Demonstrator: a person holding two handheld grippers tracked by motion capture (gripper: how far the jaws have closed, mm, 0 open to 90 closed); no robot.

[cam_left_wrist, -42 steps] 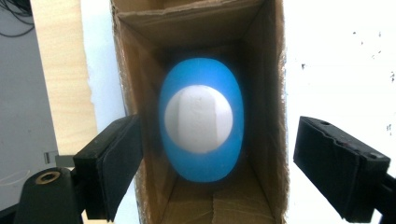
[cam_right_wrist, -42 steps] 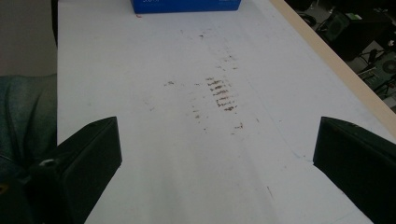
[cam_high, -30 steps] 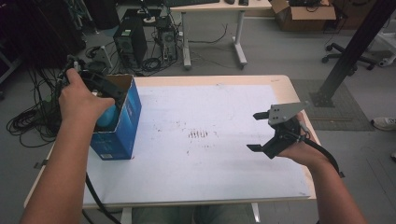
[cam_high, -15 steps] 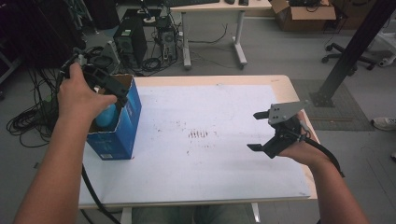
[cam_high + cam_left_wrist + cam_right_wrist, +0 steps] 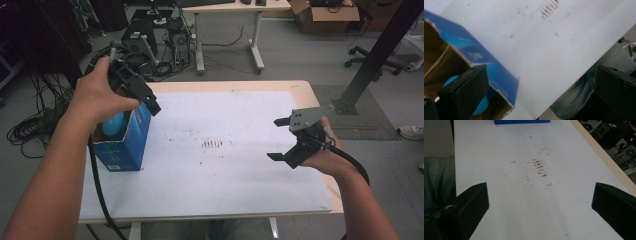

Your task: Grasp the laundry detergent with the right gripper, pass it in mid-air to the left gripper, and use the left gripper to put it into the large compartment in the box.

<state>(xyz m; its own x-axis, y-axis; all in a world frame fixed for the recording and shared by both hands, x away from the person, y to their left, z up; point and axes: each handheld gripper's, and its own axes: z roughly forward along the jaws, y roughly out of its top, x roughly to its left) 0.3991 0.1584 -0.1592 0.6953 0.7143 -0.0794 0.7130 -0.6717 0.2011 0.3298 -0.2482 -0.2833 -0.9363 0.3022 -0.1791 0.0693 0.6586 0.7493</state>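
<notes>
Box, blue and open-topped, stands at the table's nine o'clock edge with a blue ball inside, the left gripper spread wide and empty above it, the right gripper at three o'clock likewise released.

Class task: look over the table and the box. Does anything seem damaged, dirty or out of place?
Two things. The blue box at the table's left edge has a torn, ragged top rim, with a blue ball inside. The white table cover has a patch of brownish marks near its middle.
</notes>
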